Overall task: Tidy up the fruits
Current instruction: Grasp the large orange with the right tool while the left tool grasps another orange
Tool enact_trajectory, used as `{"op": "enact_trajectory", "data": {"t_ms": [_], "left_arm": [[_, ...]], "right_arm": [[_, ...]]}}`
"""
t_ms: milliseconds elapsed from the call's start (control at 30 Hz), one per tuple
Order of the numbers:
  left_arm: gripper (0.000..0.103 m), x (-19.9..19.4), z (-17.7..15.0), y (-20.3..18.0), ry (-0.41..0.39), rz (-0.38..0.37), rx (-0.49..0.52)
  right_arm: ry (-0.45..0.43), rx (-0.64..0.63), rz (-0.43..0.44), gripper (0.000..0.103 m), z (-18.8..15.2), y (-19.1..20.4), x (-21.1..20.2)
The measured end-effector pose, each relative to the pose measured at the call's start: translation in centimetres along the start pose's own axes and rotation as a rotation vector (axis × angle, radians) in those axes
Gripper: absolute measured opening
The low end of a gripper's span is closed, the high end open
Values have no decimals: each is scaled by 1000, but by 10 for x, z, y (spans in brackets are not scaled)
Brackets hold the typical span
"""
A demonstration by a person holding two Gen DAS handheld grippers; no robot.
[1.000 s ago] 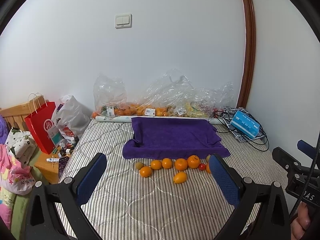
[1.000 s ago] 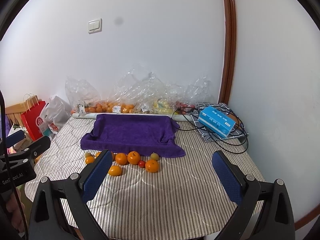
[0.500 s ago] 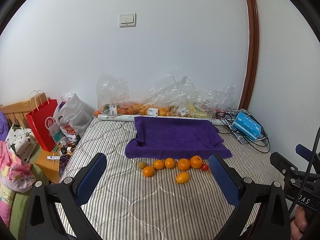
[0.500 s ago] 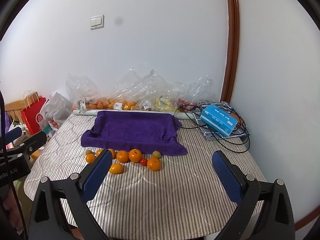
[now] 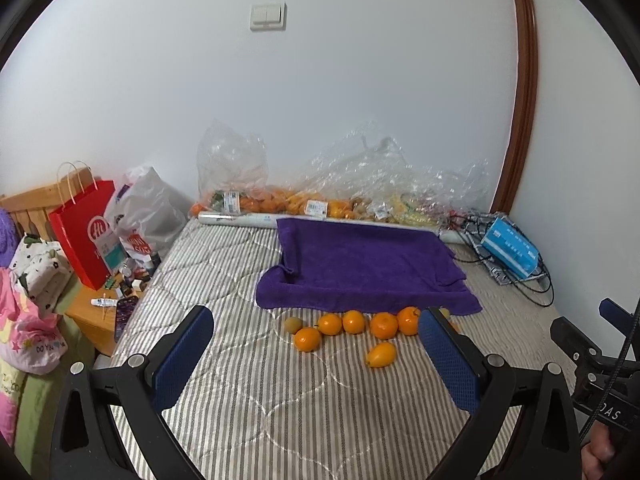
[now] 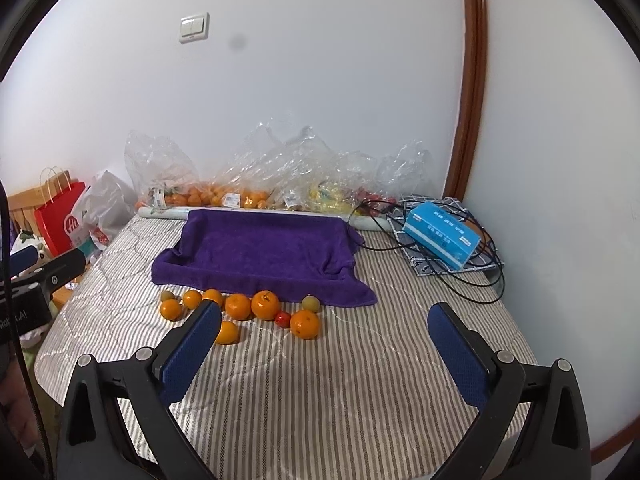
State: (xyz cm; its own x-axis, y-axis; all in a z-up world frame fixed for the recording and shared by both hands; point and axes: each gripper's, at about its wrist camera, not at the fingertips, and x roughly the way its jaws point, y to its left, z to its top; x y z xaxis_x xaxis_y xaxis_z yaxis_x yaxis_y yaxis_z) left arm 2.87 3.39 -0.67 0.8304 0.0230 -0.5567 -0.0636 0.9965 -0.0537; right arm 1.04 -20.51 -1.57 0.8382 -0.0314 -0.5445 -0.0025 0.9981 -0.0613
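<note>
Both the left gripper [image 5: 316, 354] and right gripper [image 6: 326, 346] hung spread and empty. Round glossy oranges [image 6: 265, 305] lay just before the plush purple towel [image 6: 264, 250] on the striped quilted mattress [image 6: 320, 392].

We can read only a few scraps of lettering. On the black body of the right tongs [image 5: 612, 408], seen at the edge of the left wrist view, stand the white letters "OAS". On the left tongs [image 6: 24, 316], seen from the right wrist view, we make out ".AI". The pink bag [image 5: 30, 332] beside the bed carries "DO YOU". The red paper bag [image 5: 86, 232] bears a round white logo; its characters, the fruit bags' labels and the blue box's print are too small for us to read.
</note>
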Motion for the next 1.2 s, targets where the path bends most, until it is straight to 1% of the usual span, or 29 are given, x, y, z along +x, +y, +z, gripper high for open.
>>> {"op": "enact_trajectory", "data": {"t_ms": [67,167,200,233,300,400,433,467,500,533,600,667,767,833,900,1000,1067,1133,1200], "left_arm": [[103,14,-2,2,17,-4,-1],[102,34,-5,7,42,-9,-13],[102,42,-7,10,48,-9,-18],[102,49,-9,11,58,-5,-17],[102,66,-14,14,89,10,-8],[99,94,-24,18,126,25,6],[99,103,-26,20,140,30,13],[98,108,-29,21,150,27,17],[92,115,-31,21,162,18,25],[87,126,-34,21,185,11,41],[87,139,-38,20,224,18,58],[87,152,-42,26,246,8,53],[87,163,-46,35,258,-1,37],[87,168,-48,41,262,-12,29],[87,172,-50,46,269,-21,27],[87,177,-54,49,288,-32,26],[87,182,-57,50,298,-26,38],[87,186,-58,51,296,-28,47],[86,189,-58,52,297,-46,40]], "right_arm": [[16,13,16,102,-2,-3,13],[59,48,44,97,-7,-8,39],[77,46,50,93,-9,-8,50],[92,41,53,87,-11,-8,59],[116,39,49,80,-17,-8,78],[201,55,85,76,-28,-9,111],[228,65,98,71,-33,-9,124],[236,65,103,68,-37,-9,132],[234,60,104,64,-41,-8,138],[224,53,100,64,-44,-7,143],[205,28,105,64,-50,-1,154],[222,20,127,64,-54,2,164],[255,46,133,63,-57,3,183],[279,59,145,56,-59,5,197],[293,70,148,51,-62,4,208],[301,65,162,50,-63,6,218],[299,45,146,50,-63,10,224],[288,30,135,43,-63,12,227],[287,30,136,44,-63,12,229]]}}
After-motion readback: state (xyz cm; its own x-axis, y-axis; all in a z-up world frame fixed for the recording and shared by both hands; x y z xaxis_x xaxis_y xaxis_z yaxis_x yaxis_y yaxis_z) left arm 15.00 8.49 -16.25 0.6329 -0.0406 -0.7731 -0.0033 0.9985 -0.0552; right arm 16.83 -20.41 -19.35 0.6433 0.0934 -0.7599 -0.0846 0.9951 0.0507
